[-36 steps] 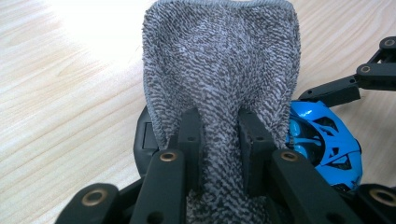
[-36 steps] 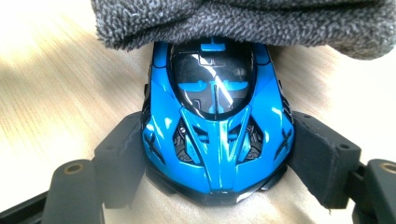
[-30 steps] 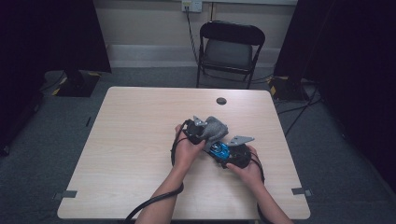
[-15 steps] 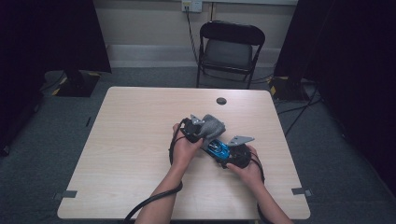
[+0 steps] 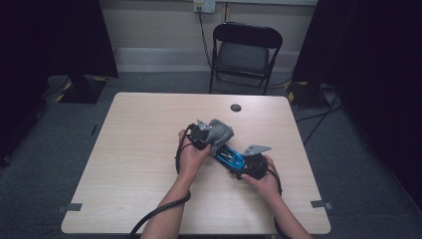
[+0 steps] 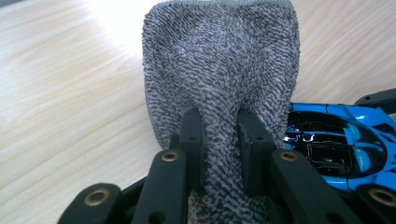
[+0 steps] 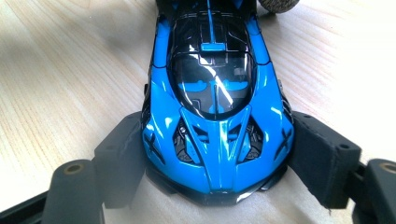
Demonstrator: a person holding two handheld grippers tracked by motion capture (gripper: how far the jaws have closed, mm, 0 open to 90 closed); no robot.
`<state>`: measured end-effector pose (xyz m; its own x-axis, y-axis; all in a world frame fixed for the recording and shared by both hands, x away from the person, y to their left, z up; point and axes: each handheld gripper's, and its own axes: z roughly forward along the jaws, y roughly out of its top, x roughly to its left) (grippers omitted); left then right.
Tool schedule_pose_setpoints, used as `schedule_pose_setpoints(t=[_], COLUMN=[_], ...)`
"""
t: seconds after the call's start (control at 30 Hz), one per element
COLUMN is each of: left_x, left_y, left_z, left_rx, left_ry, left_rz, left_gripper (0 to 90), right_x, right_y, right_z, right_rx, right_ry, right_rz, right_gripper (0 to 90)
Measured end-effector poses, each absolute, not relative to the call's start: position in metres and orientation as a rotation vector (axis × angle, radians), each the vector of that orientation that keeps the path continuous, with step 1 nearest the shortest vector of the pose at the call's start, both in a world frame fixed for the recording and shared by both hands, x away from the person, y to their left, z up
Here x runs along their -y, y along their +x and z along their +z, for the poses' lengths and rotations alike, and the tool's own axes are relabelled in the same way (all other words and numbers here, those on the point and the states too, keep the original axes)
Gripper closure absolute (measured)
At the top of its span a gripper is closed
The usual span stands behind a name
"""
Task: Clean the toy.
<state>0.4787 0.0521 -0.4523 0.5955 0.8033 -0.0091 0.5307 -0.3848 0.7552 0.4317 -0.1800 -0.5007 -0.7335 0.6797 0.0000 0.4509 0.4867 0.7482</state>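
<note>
Your left gripper [image 6: 219, 140] pinches fold of grey cloth [image 6: 219, 70] tight between nearly closed jaws — cloth draped at far end of blue toy car [image 7: 217, 93], ready for wiping. Your right gripper [image 7: 217, 161] clamps car wide across its near end, bracing it flat on table [image 5: 139, 149], mid-right — likely so it can't roll.

Grey terry cloth [image 6: 219, 74], pinched, draped over one end of glossy blue toy car [image 7: 217, 100]; car upright on table

Bare table [image 5: 124, 164] lies open left of both hands. Grey cloth [image 5: 219, 132] and blue toy car [image 5: 231, 157] block the centre; a small dark disc [image 5: 235, 107] sits beyond.
</note>
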Motion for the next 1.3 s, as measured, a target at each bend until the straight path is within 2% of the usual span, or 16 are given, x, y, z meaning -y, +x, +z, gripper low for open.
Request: schedule_pose_setpoints(t=[0.9,1.3], left_x=[-0.072,-0.096], left_y=[0.483,0.481], left_z=[-0.452,-0.452], left_rx=[-1.116,-1.17], left_ry=[2.041,2.038], left_rz=[0.47,0.484], left_gripper=[75.1,75.4], right_x=[0.18,0.18], right_y=[0.432,0.431], right_z=[-0.501,-0.501], right_rx=[-2.441,-2.441], right_ry=[0.955,0.956], right_rz=[1.098,1.098], right_gripper=[24.8,24.8])
